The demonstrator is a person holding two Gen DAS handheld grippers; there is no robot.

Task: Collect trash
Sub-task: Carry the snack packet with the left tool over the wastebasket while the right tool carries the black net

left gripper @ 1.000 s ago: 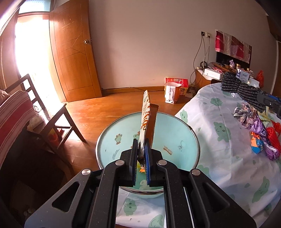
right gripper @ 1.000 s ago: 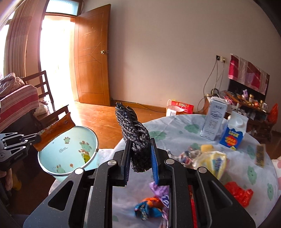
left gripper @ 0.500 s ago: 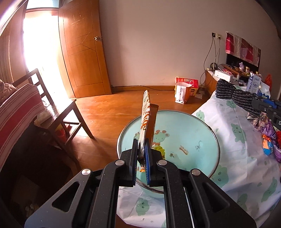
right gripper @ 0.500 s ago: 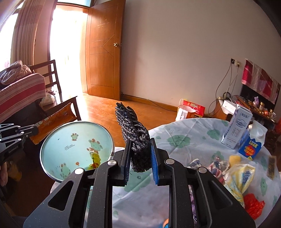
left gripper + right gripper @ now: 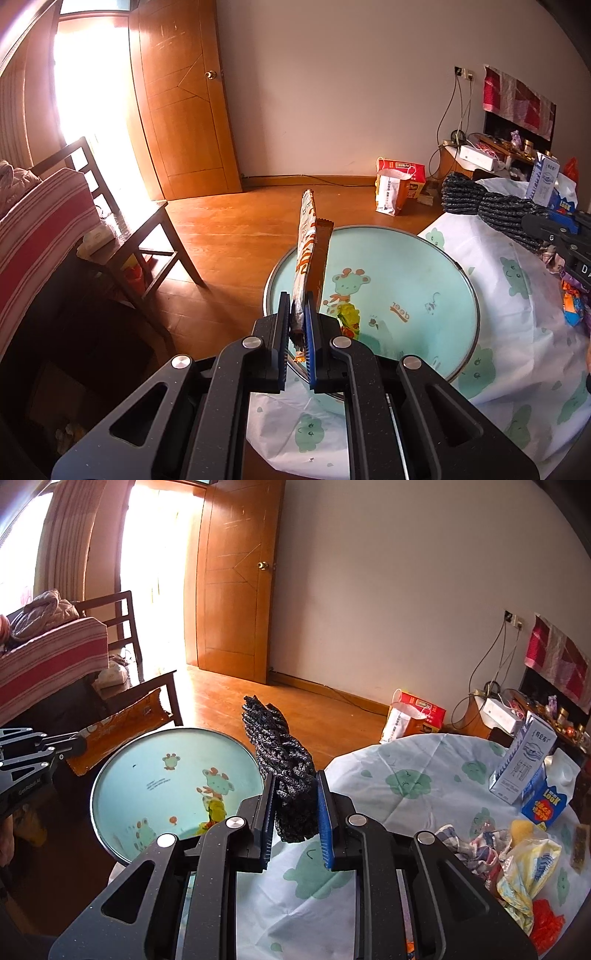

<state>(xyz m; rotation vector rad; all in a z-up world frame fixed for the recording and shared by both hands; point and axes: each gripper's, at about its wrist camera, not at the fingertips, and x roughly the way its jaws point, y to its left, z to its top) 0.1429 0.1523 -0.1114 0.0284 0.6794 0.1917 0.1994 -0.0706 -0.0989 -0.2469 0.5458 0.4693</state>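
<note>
My left gripper is shut on a long orange and white snack wrapper, which stands on edge above the near left rim of a pale blue basin with cartoon animals. A crumpled yellow wrapper lies inside the basin. My right gripper is shut on a dark, crinkled black and grey wrapper, held at the basin's right edge, beside the table. In the right wrist view the left gripper shows at the far left with the orange wrapper.
The round table has a white cloth with green prints. On it stand a milk carton, a blue carton and a pile of wrappers. A dark wooden chair stands left of the basin; paper bags sit on the floor.
Both grippers have drifted toward the basin, which now lies larger and nearer the middle in both views. The dark wrapper has come to the basin's edge. Both grips are unchanged.
</note>
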